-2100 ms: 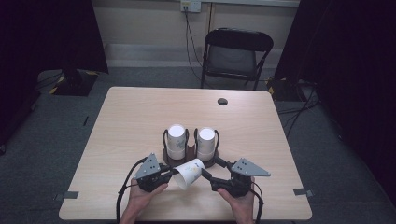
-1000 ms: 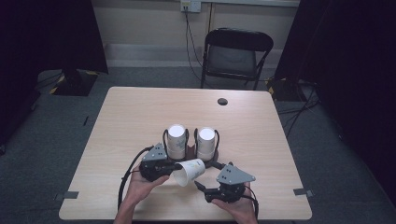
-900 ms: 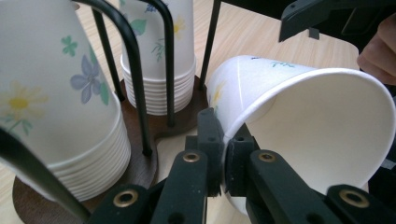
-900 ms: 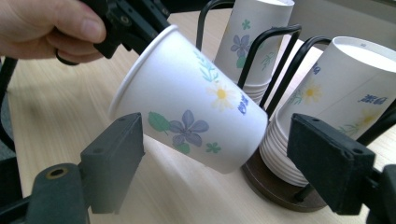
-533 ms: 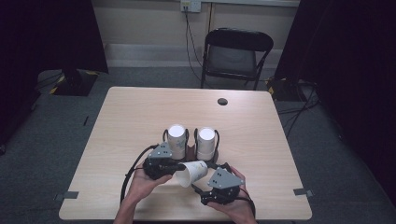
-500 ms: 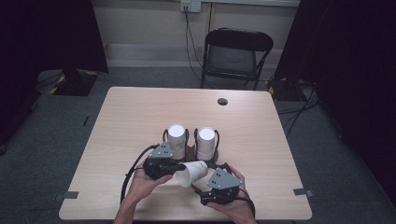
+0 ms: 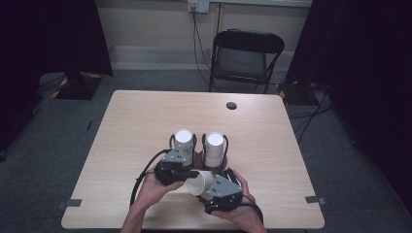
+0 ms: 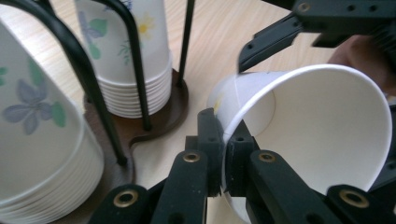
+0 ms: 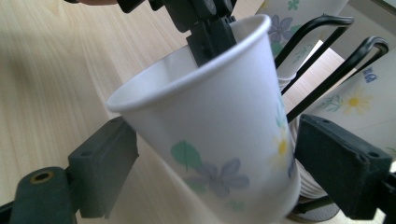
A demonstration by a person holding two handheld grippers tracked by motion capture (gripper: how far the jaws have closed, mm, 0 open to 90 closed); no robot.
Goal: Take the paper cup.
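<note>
While left tool (image 8: 223,161) pinches rim, cup (image 9: 219,126) sits between right tool's (image 9: 231,175) jaws.

1. Paper cup (image 9: 219,140): white, printed with purple, green and yellow flowers.
2. Stacked cups (image 8: 135,51): white, same floral print.
3. Cup holder (image 8: 154,116): dark brown base, black wire.
4. Table (image 7: 141,121): light wood grain.
5. Folding chair (image 7: 245,56): black.

A: What do the tools look like?
B: The left gripper (image 7: 187,173) and right gripper (image 7: 210,187) are black, each topped by a grey three-cornered plate; black cables loop at lower left.
A: Up close?
B: Blocky black jaws with brass-coloured rivets. Forearms are bare.
</note>
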